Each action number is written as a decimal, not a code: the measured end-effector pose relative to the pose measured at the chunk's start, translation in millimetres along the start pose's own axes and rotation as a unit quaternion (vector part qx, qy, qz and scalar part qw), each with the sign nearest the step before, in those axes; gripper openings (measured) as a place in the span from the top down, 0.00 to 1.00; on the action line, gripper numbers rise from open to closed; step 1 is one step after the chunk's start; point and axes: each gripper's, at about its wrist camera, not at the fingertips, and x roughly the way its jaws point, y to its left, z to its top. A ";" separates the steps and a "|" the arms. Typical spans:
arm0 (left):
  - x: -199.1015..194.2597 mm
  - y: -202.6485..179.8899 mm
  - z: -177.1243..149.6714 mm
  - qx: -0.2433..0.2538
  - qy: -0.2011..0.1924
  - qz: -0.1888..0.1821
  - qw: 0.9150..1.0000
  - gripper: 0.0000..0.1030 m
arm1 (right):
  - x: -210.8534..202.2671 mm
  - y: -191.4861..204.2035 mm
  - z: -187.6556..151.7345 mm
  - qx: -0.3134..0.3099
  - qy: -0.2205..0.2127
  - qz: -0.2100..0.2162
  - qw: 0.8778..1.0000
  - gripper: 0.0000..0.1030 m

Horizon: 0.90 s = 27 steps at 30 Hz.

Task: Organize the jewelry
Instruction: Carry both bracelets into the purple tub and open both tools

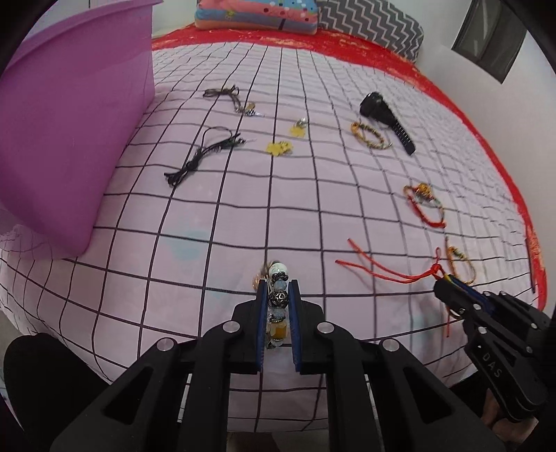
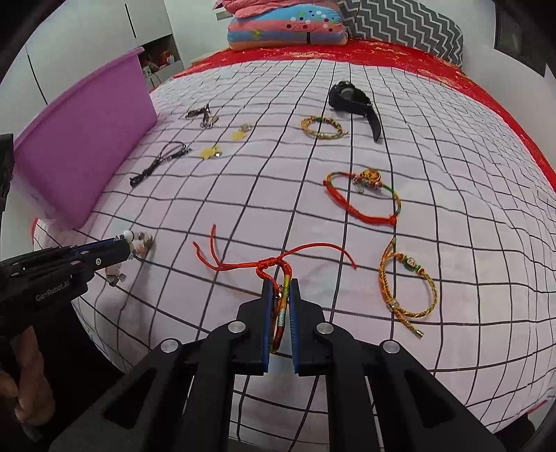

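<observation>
My left gripper (image 1: 278, 288) is shut on a beaded bracelet (image 1: 278, 306) with white, silver and amber beads, just above the pink checked bedspread (image 1: 243, 208). In the right wrist view that gripper (image 2: 120, 245) shows at the left with the beads (image 2: 139, 243) hanging from it. My right gripper (image 2: 281, 285) is shut on a multicoloured cord bracelet (image 2: 282, 313) whose red cords (image 2: 243, 264) trail on the bed. In the left wrist view the right gripper (image 1: 443, 281) shows at the right with the red cords (image 1: 378, 271).
A purple bin (image 1: 69, 121) stands at the left. On the bed lie black cords (image 1: 205, 153), yellow charms (image 1: 278, 147), a black watch (image 1: 385, 114), a braided bracelet (image 2: 321, 127), a red bracelet (image 2: 365, 198) and a golden bracelet (image 2: 406, 285). Pillows (image 2: 288, 24) are at the far end.
</observation>
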 end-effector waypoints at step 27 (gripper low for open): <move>-156.5 66.4 105.7 -0.046 -0.165 0.000 0.985 0.89 | -88.5 100.8 150.1 -0.071 -0.148 0.088 0.983 0.91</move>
